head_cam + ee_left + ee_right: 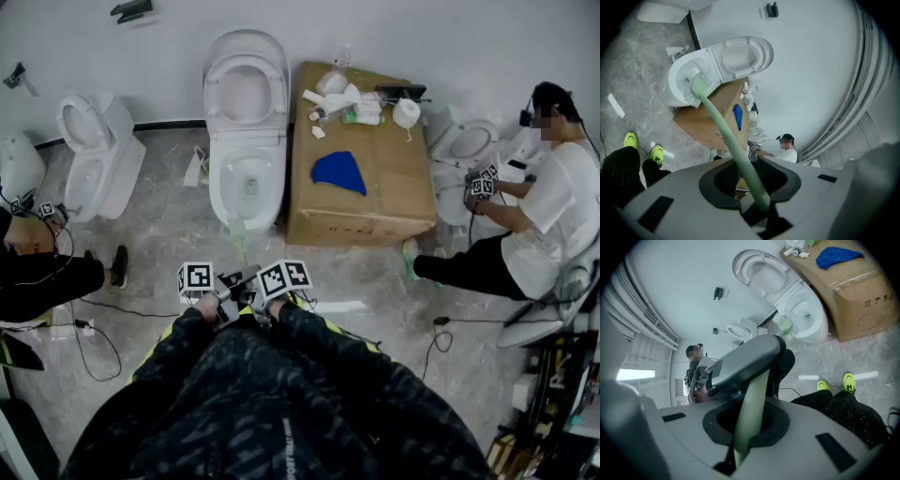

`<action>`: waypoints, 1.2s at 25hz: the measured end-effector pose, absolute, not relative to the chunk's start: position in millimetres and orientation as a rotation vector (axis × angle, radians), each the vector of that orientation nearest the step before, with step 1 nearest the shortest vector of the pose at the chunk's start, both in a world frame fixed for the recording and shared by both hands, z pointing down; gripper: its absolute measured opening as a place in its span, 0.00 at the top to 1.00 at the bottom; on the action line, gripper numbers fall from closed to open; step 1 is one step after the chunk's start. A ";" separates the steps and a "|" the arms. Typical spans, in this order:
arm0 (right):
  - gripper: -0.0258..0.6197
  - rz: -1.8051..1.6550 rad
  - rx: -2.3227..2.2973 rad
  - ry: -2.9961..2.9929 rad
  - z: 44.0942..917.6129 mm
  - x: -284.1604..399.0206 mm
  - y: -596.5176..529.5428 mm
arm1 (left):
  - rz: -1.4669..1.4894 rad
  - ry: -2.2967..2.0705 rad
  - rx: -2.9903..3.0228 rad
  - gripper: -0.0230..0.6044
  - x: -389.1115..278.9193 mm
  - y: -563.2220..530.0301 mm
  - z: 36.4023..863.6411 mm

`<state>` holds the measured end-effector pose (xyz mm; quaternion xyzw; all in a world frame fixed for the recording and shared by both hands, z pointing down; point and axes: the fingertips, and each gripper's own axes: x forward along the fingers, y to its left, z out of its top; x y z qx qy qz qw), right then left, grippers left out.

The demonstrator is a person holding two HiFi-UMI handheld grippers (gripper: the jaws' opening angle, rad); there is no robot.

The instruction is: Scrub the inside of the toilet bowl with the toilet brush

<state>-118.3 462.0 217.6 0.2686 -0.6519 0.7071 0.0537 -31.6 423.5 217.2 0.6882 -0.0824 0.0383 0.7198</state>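
Dark patterned jacket sleeves [323, 337] with yellow stripes are seen closest, reaching down to two grippers held close together over the grey marbled floor [169, 234]. The left gripper [760, 202] is closed tight on the long handle of a pale green plastic toilet brush [723, 127]. The right gripper [740, 446] is clamped on the same handle just behind it, so that the left gripper's grey body fills the space directly ahead of the right fingers. Two grips are evidently stacked on one shaft so that the long, thin tool can be steered and pressed without twisting. Far ahead of both sets of fingers, the brush's bristled head [702, 80] is set at the front rim of a white ceramic toilet [217, 192], whose seat and lid are raised to leave the bowl open. Whether the bristles are touching the porcelain cannot be told. The head is judged to be at the bowl's edge rather than deep inside, so the scrubbing appears barely under way. To the right of the fingers, a brown cardboard box [394, 197] carrying a blue cloth [339, 172] is stood just beside the toilet.
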 end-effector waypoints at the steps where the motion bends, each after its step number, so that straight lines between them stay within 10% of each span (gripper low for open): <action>1: 0.93 2.150 0.819 -1.978 217.5 -119.7 459.8 | 0.090 -0.186 1.526 0.78 -33.7 420.7 217.8; 30: 0.93 2.090 0.845 -1.936 229.7 -152.0 423.3 | 0.046 -0.187 1.538 0.79 -68.9 380.7 228.7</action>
